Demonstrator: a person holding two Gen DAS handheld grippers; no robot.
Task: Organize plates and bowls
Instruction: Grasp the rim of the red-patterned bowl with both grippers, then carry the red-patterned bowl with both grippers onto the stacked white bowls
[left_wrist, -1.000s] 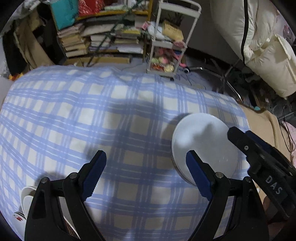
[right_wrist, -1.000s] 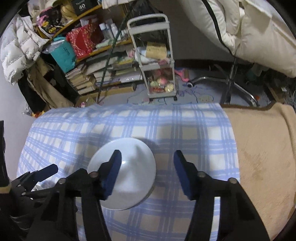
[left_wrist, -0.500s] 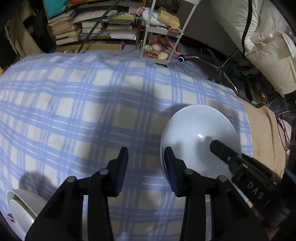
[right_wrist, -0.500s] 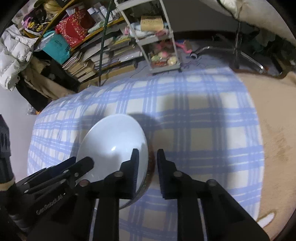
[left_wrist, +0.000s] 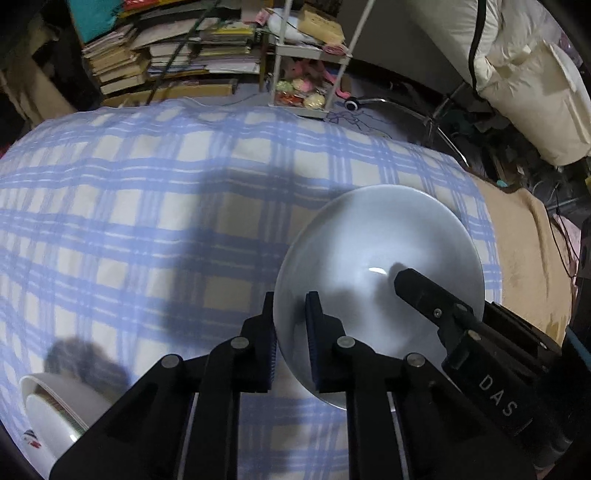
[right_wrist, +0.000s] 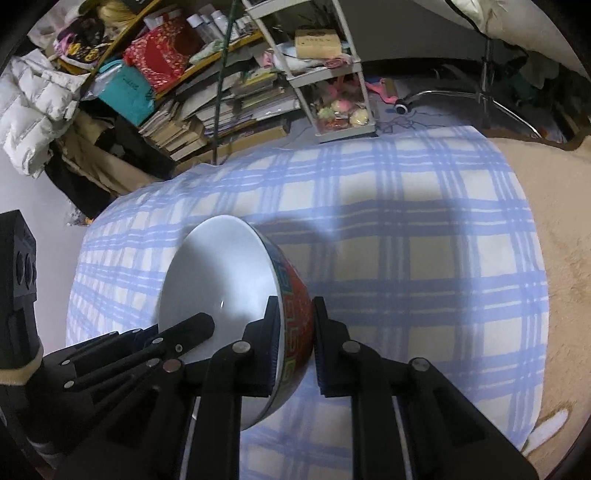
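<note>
Both grippers are pinching the same bowl (left_wrist: 376, 266) right now, one on each side of the rim. It's white inside and has a red patterned outside (right_wrist: 295, 314) that only the right wrist camera is picking up.

In the left wrist view, the left gripper (left_wrist: 290, 332) is sitting at about 6 o'clock with its fingers (left_wrist: 314, 325) nearly closed, the bowl's near-left rim caught between the blue pads. The right gripper's black finger is poking in over the bowl from about 4 o'clock.

In the right wrist view, the right gripper (right_wrist: 295, 328) is gripping the bowl wall at the right edge — one finger inside, one against the red outside, only the wall's thickness between them. The bowl is tilting, its opening facing toward 10 o'clock, and the left gripper is reaching into it from 8 o'clock.

Whether the bowl is touching the blue plaid blanket (left_wrist: 147, 229) underneath or hanging just above it, I can't tell.

Another stack of white bowls (left_wrist: 48, 413) is lying at 7 o'clock in the left view — well apart from the held one. A white rolling cart (right_wrist: 332, 74) and piles of books (right_wrist: 207, 118) are sitting past the blanket's far edge around 12 o'clock.
</note>
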